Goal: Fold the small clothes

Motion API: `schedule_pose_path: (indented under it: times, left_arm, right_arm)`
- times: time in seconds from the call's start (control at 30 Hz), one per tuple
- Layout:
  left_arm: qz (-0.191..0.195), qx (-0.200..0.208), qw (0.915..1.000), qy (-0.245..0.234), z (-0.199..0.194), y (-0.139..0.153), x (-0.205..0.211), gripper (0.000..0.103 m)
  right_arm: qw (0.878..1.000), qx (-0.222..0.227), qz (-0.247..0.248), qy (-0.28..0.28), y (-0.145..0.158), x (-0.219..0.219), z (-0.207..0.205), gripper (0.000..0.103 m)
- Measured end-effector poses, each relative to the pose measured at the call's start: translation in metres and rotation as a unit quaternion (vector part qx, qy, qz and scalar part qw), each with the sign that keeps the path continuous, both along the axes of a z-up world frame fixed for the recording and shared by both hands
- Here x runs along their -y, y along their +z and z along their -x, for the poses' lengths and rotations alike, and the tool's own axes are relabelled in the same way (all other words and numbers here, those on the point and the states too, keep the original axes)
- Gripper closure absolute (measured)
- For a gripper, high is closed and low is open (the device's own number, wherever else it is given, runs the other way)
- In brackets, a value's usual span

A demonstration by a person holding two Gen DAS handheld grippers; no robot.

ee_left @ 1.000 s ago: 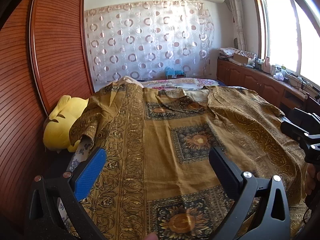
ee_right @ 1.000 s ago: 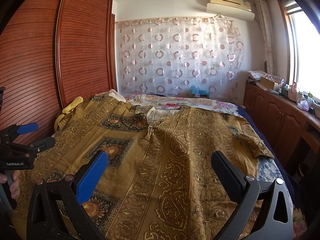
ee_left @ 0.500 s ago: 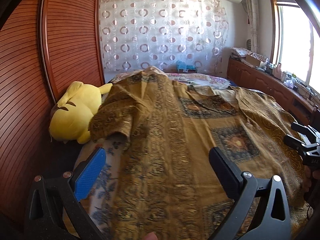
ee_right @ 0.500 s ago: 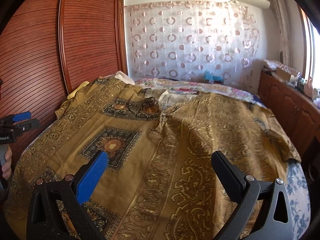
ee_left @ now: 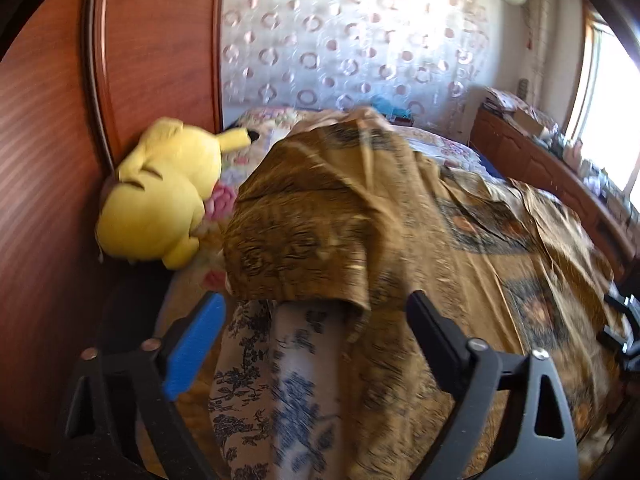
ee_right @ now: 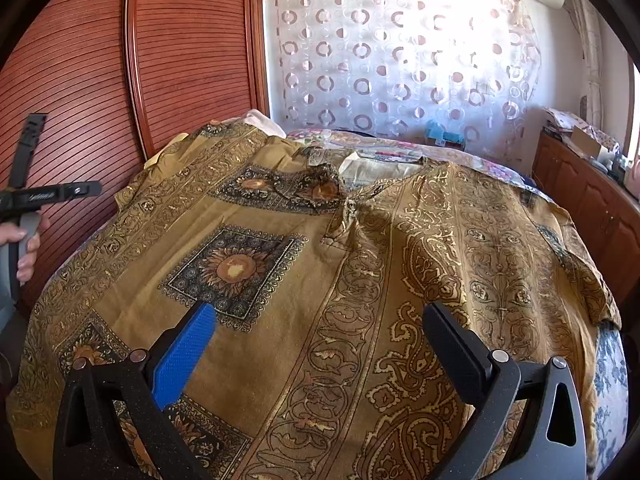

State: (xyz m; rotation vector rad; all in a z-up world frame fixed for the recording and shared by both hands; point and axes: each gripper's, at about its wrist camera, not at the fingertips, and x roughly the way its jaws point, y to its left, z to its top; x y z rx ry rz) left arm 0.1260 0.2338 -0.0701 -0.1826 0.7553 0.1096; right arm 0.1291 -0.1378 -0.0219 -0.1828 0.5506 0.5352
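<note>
The gold-brown patterned shirt [ee_right: 320,280] lies spread face-up over most of the bed [ee_left: 280,400], collar toward the far edge by the curtain [ee_right: 400,60], hem toward the near edge. Its short sleeve [ee_left: 304,240] on the wardrobe side drapes over the bed's left edge, the cuff hanging just above the blue-and-white floral sheet [ee_left: 296,392].

What has changed is the left gripper's [ee_left: 316,324] aim. A second ago its camera looked across the middle of the shirt, with the sunflower squares between its fingers. Now it has swung out to the bed's left edge and faces that sleeve head-on; the blur in its view fits a hand still travelling. Its jaws, fully apart a moment ago, are closing, though only bare sheet and the cuff's lower edge lie between them and the pads press on nothing yet.

The right gripper [ee_right: 320,332] has barely shifted. It hovers over the shirt's near middle with jaws wide apart and nothing in them, the printed sunflower panel [ee_right: 236,268] just beyond its blue pad.

I take this as the start of the first fold: the left gripper is lining up to pinch the sleeve and carry it inward. The yellow plush toy [ee_left: 160,196] lies just beside the sleeve against the wooden wardrobe [ee_left: 52,160], close enough to get nudged.
</note>
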Motion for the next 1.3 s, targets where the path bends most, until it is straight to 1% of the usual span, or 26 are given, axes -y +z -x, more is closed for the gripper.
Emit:
schedule_pose_path:
  times: [0.03,0.07,0.13,0.2,0.27,0.37,0.5,0.57,0.63,0.67,0.73,0.77,0.8,0.93,1.03,1.07,1.17,1.3]
  left_arm:
    - [0.018,-0.007,0.9998,0.003,-0.005,-0.004,-0.010,0.019]
    - [0.026,-0.011,0.9996,0.006,-0.009,-0.006,-0.015,0.020]
    - [0.041,-0.022,0.9989,0.011,-0.018,-0.012,-0.026,0.020]
    - [0.068,-0.036,0.9970,0.013,-0.030,-0.020,-0.037,0.020]
    - [0.105,-0.045,0.9934,0.016,-0.040,-0.028,-0.047,0.020]
    - [0.145,-0.058,0.9877,0.018,-0.052,-0.038,-0.053,0.020]
    - [0.171,-0.072,0.9825,0.015,-0.060,-0.047,-0.052,0.021]
    - [0.196,-0.069,0.9780,0.013,-0.060,-0.049,-0.053,0.024]
    - [0.206,-0.067,0.9762,0.009,-0.059,-0.048,-0.053,0.035]
    - [0.199,-0.068,0.9776,0.009,-0.058,-0.047,-0.051,0.039]
    - [0.190,-0.075,0.9790,0.007,-0.060,-0.047,-0.050,0.055]
    - [0.182,-0.078,0.9801,0.007,-0.060,-0.047,-0.048,0.060]
    - [0.173,-0.081,0.9816,0.008,-0.060,-0.047,-0.047,0.069]
    - [0.109,-0.080,0.9908,0.012,-0.058,-0.036,-0.040,0.089]
    - [0.058,-0.062,0.9963,0.009,-0.051,-0.018,-0.030,0.095]
    - [0.042,-0.054,0.9977,0.004,-0.049,-0.009,-0.024,0.095]
    - [0.009,-0.032,0.9992,-0.022,-0.047,0.017,-0.005,0.097]
    - [-0.015,-0.013,0.9980,-0.060,-0.050,0.042,0.026,0.097]
  right_arm:
    - [1.000,-0.001,0.000,0.001,-0.001,-0.001,0.000,0.000]
    - [1.000,-0.003,0.000,0.002,-0.002,-0.002,0.000,0.000]
    - [1.000,-0.005,-0.002,0.002,-0.002,0.000,-0.001,0.000]
    - [1.000,-0.005,-0.007,0.000,-0.002,0.002,-0.001,0.000]
    - [1.000,-0.005,-0.012,-0.003,-0.002,0.004,0.000,0.000]
    - [1.000,-0.004,-0.015,-0.004,-0.001,0.005,0.003,0.000]
    - [1.000,0.001,-0.012,-0.003,-0.002,-0.002,-0.001,0.000]
    - [1.000,0.001,-0.012,-0.002,-0.002,-0.002,0.000,0.000]
    - [1.000,0.000,-0.011,0.000,-0.002,-0.005,-0.003,0.000]
    - [1.000,-0.001,-0.012,0.000,-0.003,-0.005,-0.003,0.000]
    - [1.000,-0.002,-0.014,0.000,-0.002,-0.003,-0.004,0.000]
    - [1.000,-0.002,-0.015,0.000,-0.003,-0.003,-0.004,0.000]
    - [1.000,-0.002,-0.015,0.000,-0.003,-0.003,-0.003,0.000]
    - [1.000,-0.001,-0.015,-0.001,-0.002,-0.002,-0.003,0.000]
    - [1.000,-0.003,-0.015,-0.001,-0.002,-0.002,-0.003,0.000]
    - [1.000,-0.004,-0.015,-0.001,-0.002,-0.002,-0.003,0.000]
    - [1.000,-0.005,-0.014,-0.001,-0.003,-0.003,-0.004,0.000]
    - [1.000,-0.005,-0.014,-0.002,-0.003,-0.003,-0.004,0.000]
